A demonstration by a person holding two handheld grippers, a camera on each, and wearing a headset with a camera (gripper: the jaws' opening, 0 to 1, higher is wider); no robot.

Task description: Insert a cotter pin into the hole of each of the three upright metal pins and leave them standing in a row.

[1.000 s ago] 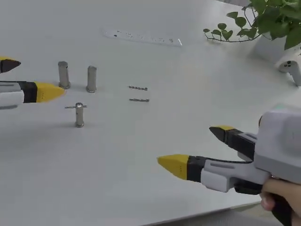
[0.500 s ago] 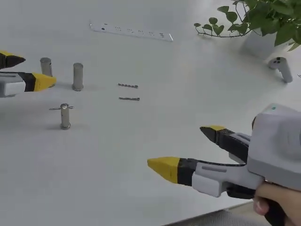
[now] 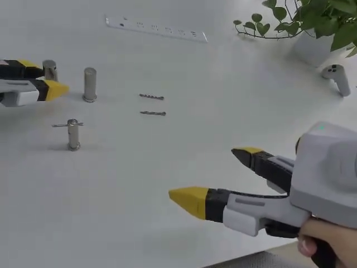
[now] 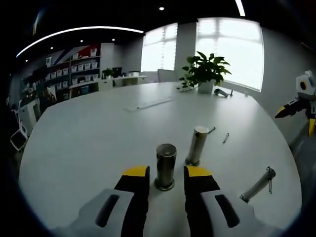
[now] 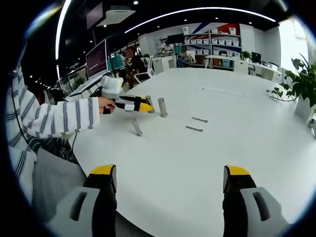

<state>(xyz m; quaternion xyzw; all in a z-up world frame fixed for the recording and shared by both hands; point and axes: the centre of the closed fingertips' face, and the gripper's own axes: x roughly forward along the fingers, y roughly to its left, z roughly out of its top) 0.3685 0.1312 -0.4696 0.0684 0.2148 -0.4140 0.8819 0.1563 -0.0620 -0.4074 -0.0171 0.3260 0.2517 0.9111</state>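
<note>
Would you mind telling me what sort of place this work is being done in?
Most likely an open-plan office: a large white meeting table with a power strip, stocked wall shelves, and a potted plant by the windows.

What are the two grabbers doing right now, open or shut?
Left gripper: open, jaws either side of an upright metal pin, not yet squeezing it.
Right gripper: open, holding nothing.

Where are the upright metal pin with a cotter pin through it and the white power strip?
Silver upright metal pin with cotter pin (image 3: 73,137): head view, middle of its shaft.
Long white power strip (image 3: 156,29): head view, middle of its top face.
</note>
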